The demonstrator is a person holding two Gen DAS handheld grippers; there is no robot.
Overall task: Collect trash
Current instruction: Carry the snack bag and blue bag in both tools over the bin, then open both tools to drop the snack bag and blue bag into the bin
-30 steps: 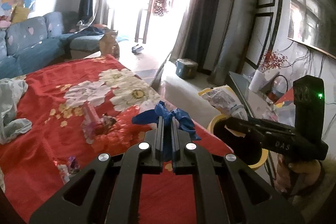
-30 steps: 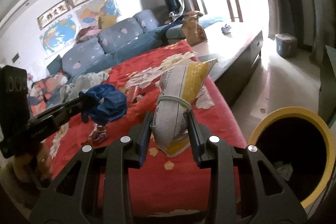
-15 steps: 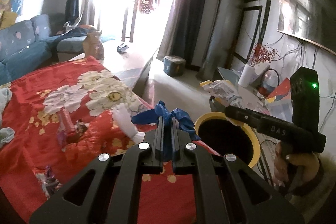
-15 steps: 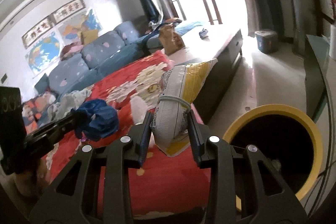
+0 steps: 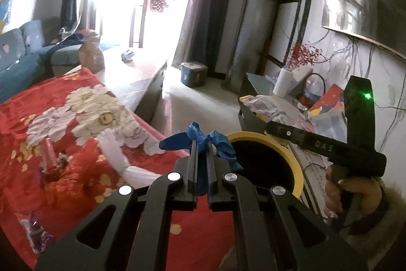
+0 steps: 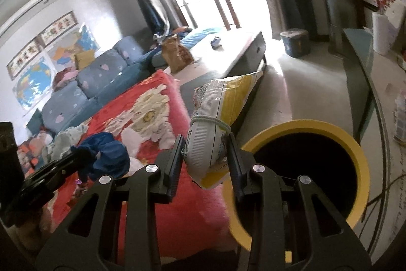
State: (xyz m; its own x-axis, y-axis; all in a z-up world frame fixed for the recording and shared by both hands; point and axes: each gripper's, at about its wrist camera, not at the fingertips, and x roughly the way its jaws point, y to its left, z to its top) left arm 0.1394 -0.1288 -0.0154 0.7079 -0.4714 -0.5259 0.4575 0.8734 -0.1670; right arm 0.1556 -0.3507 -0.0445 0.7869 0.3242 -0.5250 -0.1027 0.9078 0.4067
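Note:
My left gripper is shut on a crumpled blue glove and holds it at the near edge of the yellow-rimmed bin. My right gripper is shut on a white and yellow snack bag tied with a band, just left of the bin's rim. The right gripper also shows in the left wrist view, over the far side of the bin. The blue glove shows in the right wrist view. More wrappers lie on the red flowered tablecloth.
A white crumpled tissue lies on the cloth near the table edge. A blue sofa stands behind the table. A cluttered side table is at the right, a small blue box on the floor beyond.
Both grippers have swung to the right with their loads, from over the red cloth towards the bin. The bin now fills more of both views.

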